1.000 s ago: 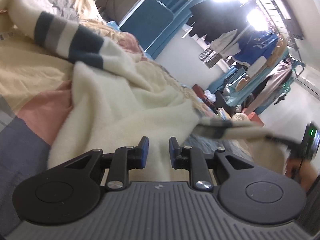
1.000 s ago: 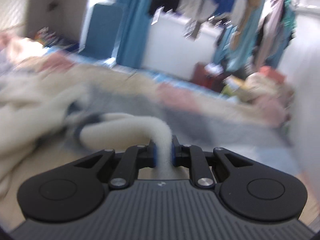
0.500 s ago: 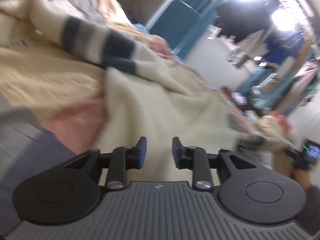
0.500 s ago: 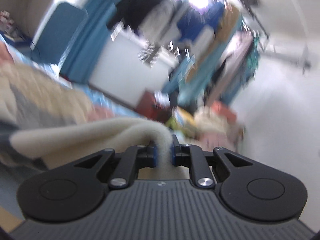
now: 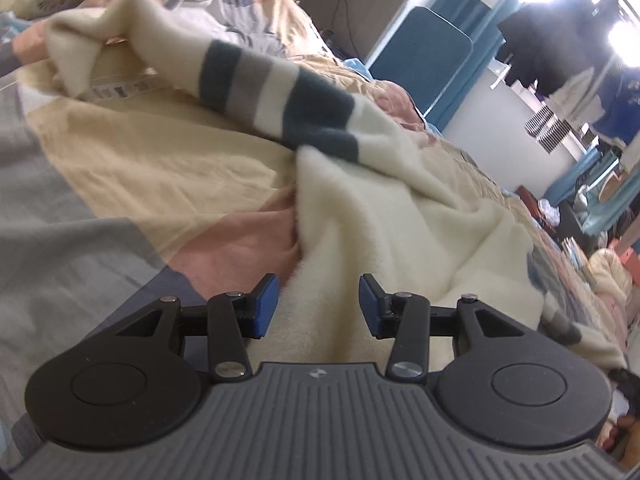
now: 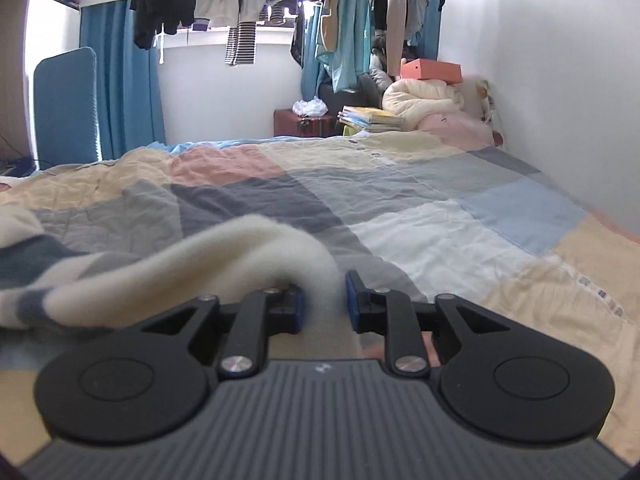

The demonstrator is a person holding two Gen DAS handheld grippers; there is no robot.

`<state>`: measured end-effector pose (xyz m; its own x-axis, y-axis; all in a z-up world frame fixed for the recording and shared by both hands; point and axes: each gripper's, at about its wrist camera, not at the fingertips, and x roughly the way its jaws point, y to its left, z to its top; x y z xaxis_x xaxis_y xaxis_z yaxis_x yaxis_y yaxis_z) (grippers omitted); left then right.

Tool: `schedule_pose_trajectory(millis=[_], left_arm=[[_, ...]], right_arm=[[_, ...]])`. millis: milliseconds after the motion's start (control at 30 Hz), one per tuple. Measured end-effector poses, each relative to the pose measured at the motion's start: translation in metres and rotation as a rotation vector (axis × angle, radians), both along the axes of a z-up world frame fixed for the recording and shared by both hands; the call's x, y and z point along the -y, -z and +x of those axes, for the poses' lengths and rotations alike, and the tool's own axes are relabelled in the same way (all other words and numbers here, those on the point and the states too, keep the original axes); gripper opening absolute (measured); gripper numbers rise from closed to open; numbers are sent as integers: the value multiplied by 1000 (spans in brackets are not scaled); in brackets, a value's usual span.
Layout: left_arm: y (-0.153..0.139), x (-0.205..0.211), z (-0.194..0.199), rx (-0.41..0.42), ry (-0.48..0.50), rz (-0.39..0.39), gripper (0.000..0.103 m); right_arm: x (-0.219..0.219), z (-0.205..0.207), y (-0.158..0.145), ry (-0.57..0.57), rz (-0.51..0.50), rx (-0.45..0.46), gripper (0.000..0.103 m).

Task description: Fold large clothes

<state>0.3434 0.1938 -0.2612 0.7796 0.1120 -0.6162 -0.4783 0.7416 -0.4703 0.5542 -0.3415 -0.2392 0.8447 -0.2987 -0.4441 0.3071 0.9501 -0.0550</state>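
Note:
A cream fleece sweater [image 5: 400,220] lies rumpled on the patchwork bedcover [image 5: 100,160]. Its sleeve with dark teal and grey stripes [image 5: 280,92] stretches to the upper left. My left gripper [image 5: 318,292] hovers over the sweater's near edge. Its jaws are opening, the cream fabric lies under and between them, and the pads do not press on it. In the right wrist view a cream fold of the sweater [image 6: 200,264] droops onto the bedcover [image 6: 440,220]. My right gripper [image 6: 324,292] is low over the bed with jaws opening; the fold's end sits loosely between them.
Clothes hang on a rail [image 6: 240,0] beyond the bed's far end. A blue upright panel [image 6: 66,108] stands at the left. A dark red case [image 6: 304,122], stacked books and bundled bedding [image 6: 428,100] crowd the far corner. A white wall [image 6: 560,80] borders the bed's right side.
My right gripper came down from mid-air to the bed with the cream fold, and its jaws parted. My left gripper's jaws widened as it tipped down over the sweater.

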Motion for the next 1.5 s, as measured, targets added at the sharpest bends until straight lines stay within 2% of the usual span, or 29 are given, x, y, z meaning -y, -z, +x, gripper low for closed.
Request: schedule_pose_trajectory(millis=[33,100,200,300,367,467,533,567,633,800,900,967,1000,1100,1133,1233,1333,1433,1500], left_arm=[[0,-1,-1,-3,-3,-14,50],[1,1,-4,-9,-3,-52,50],[2,-1,-11,-9,-13,-98,50],[-1,-4,-21,4,-34,-117,50],[-4,-7,-28,19,-50,-123,50],[-5,-14,-34,32,-79,-142,50],[0,-19,-34,19,-94,-164,50],[3,-21,-33,11,-98,-178,50],[9,-24,-30,-7,-104,-202,50],[24,-26,-24,-49,-98,-246,50],[29,-24,-18,-54,-86,-253,50],[30,-21,-15,-54,-77,-239,50],[30,-20,-13,-53,-72,-232,50],[32,-19,-9,-45,-62,-237,50],[32,-20,-8,-37,-55,-247,50],[28,-16,-9,-30,-26,-237,50],[25,-15,-17,-15,-13,-295,50],[16,-13,-24,6,-20,-270,50],[15,-10,-27,5,-7,-283,50]], right_arm=[[-2,-8,-4,4,14,5,47],[-6,-29,-13,2,78,11,56],[-19,-61,-23,-43,164,-17,56],[-48,-88,-29,-139,272,-63,57],[-77,-106,-30,-237,361,-99,57],[-133,-132,-26,-444,459,-147,58],[-170,-142,-17,-552,505,-208,57],[-184,-145,-9,-583,561,-245,57],[-206,-148,9,-607,671,-319,57],[-226,-153,40,-582,741,-387,59],[-225,-152,52,-574,843,-404,58],[-226,-151,56,-601,916,-407,50],[-227,-150,57,-611,935,-413,43],[-233,-150,48,-655,871,-403,17],[-231,-152,43,-665,846,-395,14],[-223,-156,32,-661,817,-376,12],[-211,-163,16,-658,740,-328,9],[-198,-168,-1,-644,682,-272,8],[-185,-171,-9,-612,635,-234,7]])
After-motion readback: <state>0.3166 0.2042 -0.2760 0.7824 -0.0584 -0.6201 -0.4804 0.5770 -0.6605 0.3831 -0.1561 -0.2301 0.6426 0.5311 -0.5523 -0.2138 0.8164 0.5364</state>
